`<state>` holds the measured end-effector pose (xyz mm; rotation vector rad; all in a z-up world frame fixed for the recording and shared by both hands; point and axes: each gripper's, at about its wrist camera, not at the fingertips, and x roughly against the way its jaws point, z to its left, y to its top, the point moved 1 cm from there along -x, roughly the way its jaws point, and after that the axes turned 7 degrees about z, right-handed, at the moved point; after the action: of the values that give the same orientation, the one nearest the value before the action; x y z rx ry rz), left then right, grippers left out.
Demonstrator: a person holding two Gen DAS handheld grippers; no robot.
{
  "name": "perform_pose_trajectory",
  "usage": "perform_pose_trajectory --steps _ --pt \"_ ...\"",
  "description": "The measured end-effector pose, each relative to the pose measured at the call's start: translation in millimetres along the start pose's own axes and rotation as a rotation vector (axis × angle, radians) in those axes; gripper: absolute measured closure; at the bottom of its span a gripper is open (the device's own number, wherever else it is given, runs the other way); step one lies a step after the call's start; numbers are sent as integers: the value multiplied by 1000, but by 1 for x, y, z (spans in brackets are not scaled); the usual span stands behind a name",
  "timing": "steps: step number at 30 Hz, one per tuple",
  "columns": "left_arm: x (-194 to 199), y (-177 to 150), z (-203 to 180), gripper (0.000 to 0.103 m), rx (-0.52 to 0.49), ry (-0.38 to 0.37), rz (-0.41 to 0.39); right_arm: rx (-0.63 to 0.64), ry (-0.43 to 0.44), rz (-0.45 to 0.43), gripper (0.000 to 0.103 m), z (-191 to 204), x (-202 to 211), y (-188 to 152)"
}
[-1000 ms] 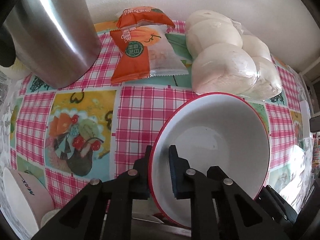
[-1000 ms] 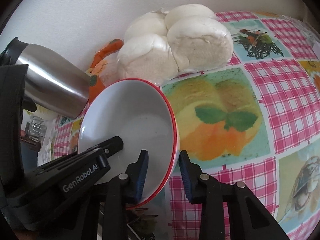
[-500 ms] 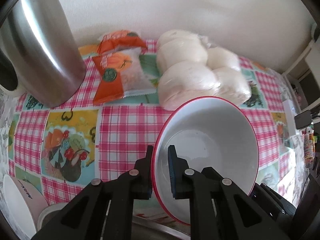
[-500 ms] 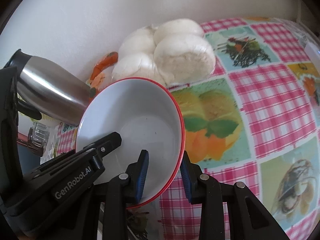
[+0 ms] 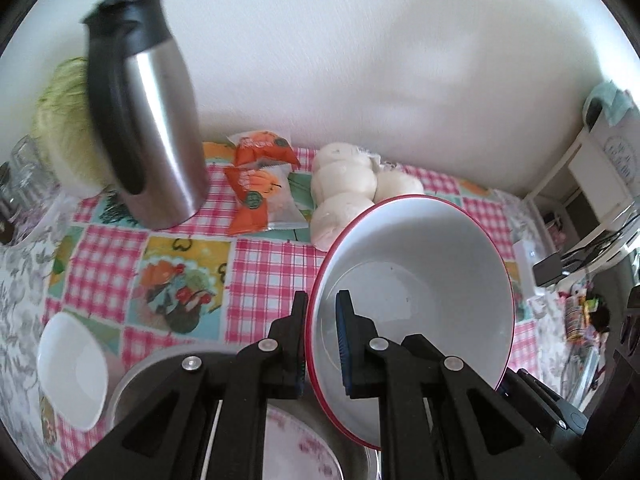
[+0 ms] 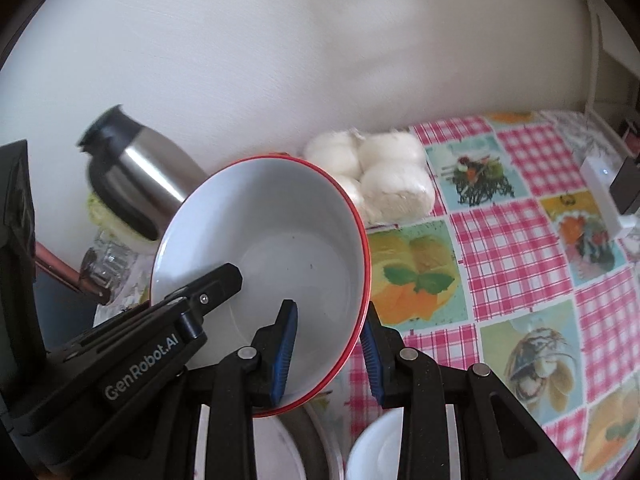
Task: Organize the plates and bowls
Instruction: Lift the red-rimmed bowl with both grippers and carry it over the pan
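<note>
Left wrist: tongs (image 5: 322,340) pinch smooth, seemingly ceramic bowl (image 5: 420,280).

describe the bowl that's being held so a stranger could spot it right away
Above the checked tablecloth, in front of the steel jug and bagged buns, both tongs, left and right, grip one tilted bowl. Only its rim is red.

- Ahead-left of my left claw: steel jug (image 5: 154,136), cabbage (image 5: 64,120) behind it.
- Straight ahead: orange snack packs (image 5: 260,184).
- Beside them: bagged buns (image 5: 348,188).
</note>
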<state>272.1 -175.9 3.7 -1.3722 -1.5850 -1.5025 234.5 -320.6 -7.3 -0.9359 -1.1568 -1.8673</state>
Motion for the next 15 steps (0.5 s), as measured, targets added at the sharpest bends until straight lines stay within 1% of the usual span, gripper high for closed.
perform_pose_trajectory --steps 6,15 --pt "45 -20 15 90 32 8 -37 42 5 -16 69 28 30 -15" --pt "83 -55 33 91 82 -18 -63 89 -20 -8 69 55 63 -52"
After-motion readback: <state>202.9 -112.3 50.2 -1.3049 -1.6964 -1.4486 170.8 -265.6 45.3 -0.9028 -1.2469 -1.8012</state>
